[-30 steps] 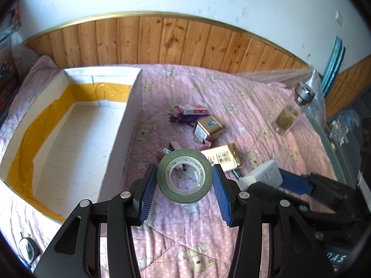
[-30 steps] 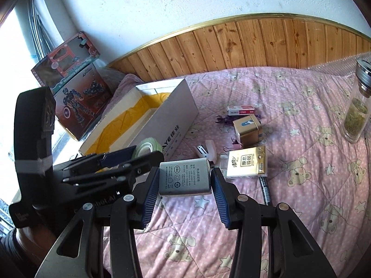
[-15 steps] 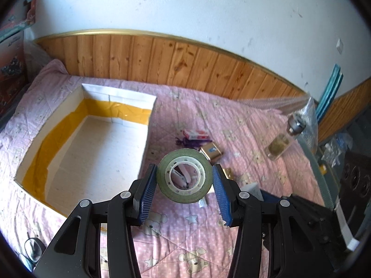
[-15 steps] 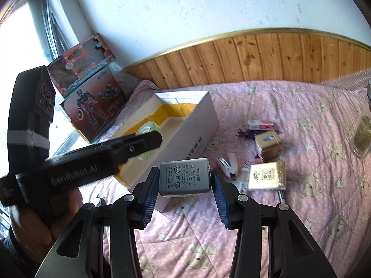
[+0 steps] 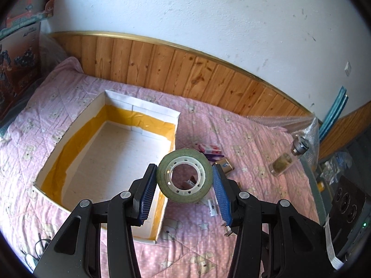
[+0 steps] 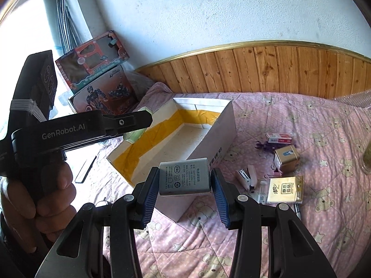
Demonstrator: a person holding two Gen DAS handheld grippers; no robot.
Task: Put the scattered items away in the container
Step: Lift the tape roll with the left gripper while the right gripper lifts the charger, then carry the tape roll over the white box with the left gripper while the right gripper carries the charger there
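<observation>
My left gripper [image 5: 184, 180] is shut on a green tape roll [image 5: 184, 176] with a white core, held in the air by the near right corner of the white box [image 5: 116, 159]. The box lies on the pink bedspread with yellow tape along its inner walls and nothing inside. My right gripper [image 6: 184, 181] is shut on a grey power adapter [image 6: 184, 177], raised over the box's [image 6: 204, 127] near end. The left gripper [image 6: 92, 127], held by a hand [image 6: 53, 192], shows at the left of the right wrist view.
Small items lie scattered right of the box: a red-and-white pack [image 6: 278, 137], a gold tin [image 6: 286, 157], a yellow tissue pack [image 6: 285, 190], a white clip [image 6: 248, 179] and a purple thing [image 6: 263, 144]. A glass bottle [image 5: 287, 159] stands further right. Toy boxes [image 6: 99, 78] lean by the window.
Both grippers have risen and moved left toward the box with their loads; the box now sits nearer the middle of both views and the scattered items look smaller.
</observation>
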